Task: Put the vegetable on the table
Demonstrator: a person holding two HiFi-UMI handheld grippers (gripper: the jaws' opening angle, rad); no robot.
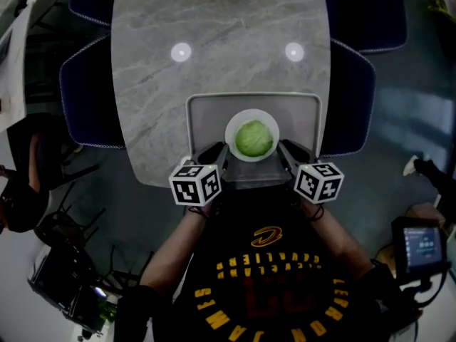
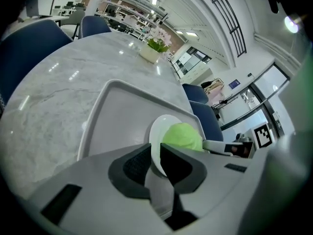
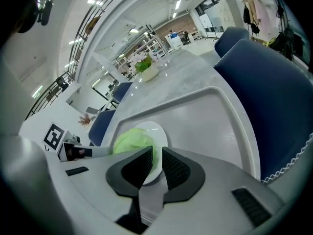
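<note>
- Left claw [image 2: 155, 151]: clenched on the left rim of the white plate [image 1: 252, 112]; the rim runs between its two pads.
- Right claw [image 3: 156, 155]: clenched on the right rim of the same plate.
- Vegetable [image 1: 254, 138]: a round green head, loose in the middle of the plate. The plate is over the grey tray [image 1: 206, 116], at the near end of the marble table [image 1: 214, 48]. Whether the plate rests on the tray or is just clear of it cannot be told.
- Risk, tilt: if one claw rises ahead of the other, the plate tips and the round head is likely to roll off.
- Risk, slip: each hold covers only a thin, smooth rim; a jerk or a pull outward could free the plate.
- Risk, snag: the tray has a raised lip; a low carry could catch the plate on it.
- Risk, tray: its near edge looks to overhang the table; downward pressure there could upset it.
- Writing: the person's dark shirt [image 1: 263, 276] carries yellow lettering, seen upside down; the small arc reads "CLEVELAND CAVALIERS".
- The marker cubes [image 1: 196, 185] show black-and-white squares only, no text.
</note>
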